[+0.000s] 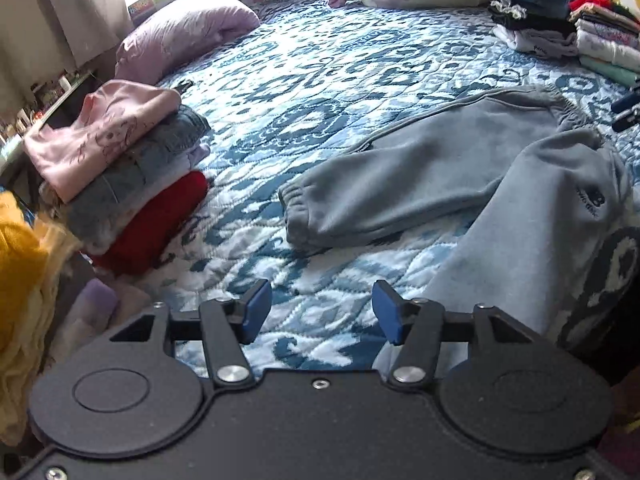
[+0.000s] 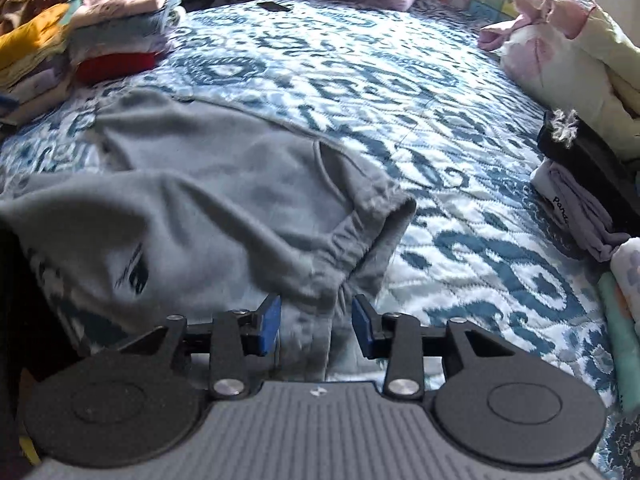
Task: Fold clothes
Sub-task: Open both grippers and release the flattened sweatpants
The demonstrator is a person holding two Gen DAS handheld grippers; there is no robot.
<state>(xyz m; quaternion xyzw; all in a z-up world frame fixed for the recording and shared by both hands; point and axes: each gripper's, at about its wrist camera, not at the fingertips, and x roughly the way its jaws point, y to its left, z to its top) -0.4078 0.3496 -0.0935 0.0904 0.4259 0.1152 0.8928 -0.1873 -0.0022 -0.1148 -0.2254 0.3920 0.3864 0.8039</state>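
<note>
Your bed (image 1: 320, 60) is crowded at its edges, and that is where the trouble will come from. The grey sweatpants (image 1: 440, 168) lie spread across the blue patterned quilt, one cuffed leg reaching toward the stack of folded clothes (image 1: 120, 168) on the left side, the waistband nearer the second pile of folded clothes (image 1: 600, 40) at the far right. Sweep a leg too wide while folding and you will likely knock the pink top off that left stack, which already sits close to the bed's edge.

The sweatpants are thick fleece and rumpled, not flat; fold them as they lie and the creases will probably get trapped inside.

Your right tool (image 2: 316, 326) stands part open with the waistband (image 2: 352, 236) edge bunched just ahead of its blue pads (image 2: 269, 326); nothing is pinched. Close now and you may catch only one layer, or a stray fold, and the garment will drag askew.

Your left tool (image 1: 322, 312) is open wider, empty, over bare quilt with the near leg just beside it. It has to reach cloth before any lift, or the pants will hang lopsided.
</note>
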